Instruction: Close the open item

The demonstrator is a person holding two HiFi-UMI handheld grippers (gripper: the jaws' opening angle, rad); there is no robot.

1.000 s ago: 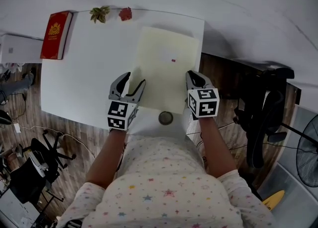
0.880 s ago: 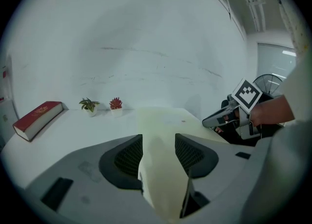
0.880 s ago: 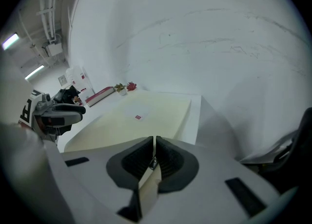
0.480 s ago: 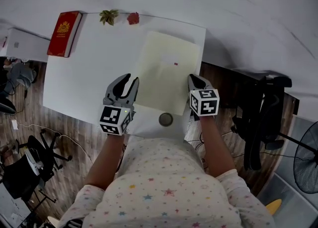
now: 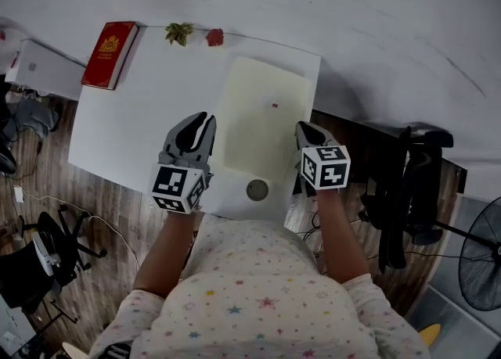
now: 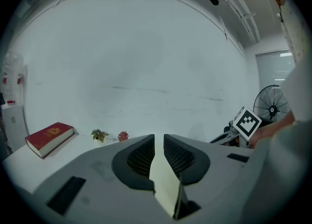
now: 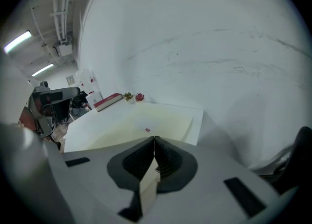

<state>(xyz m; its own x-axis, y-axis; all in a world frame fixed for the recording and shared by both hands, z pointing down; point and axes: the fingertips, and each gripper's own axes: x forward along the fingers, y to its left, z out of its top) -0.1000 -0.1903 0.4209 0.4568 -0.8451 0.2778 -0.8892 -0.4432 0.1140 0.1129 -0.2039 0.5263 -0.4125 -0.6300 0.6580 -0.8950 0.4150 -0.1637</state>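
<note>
A pale yellow folder (image 5: 262, 115) with a small red mark (image 5: 275, 105) lies spread on the white table (image 5: 133, 115). My left gripper (image 5: 200, 124) is by its left edge. In the left gripper view the left gripper (image 6: 159, 140) is shut on a thin pale yellow sheet (image 6: 165, 184) seen edge-on. My right gripper (image 5: 304, 129) is at the folder's near right edge. In the right gripper view the right gripper (image 7: 154, 140) is shut on a pale yellow edge (image 7: 148, 181), with the folder (image 7: 146, 118) flat ahead.
A red book (image 5: 109, 55) lies at the table's far left corner, beside a small green plant (image 5: 179, 33) and a red flower (image 5: 214, 37). A round grey disc (image 5: 257, 189) sits near the front edge. A black chair (image 5: 407, 201) and a fan (image 5: 481, 263) stand at the right.
The left gripper's jaws, open a second ago at the folder's left edge, have shut on a yellow sheet. The right gripper has stayed at the folder's right edge.
</note>
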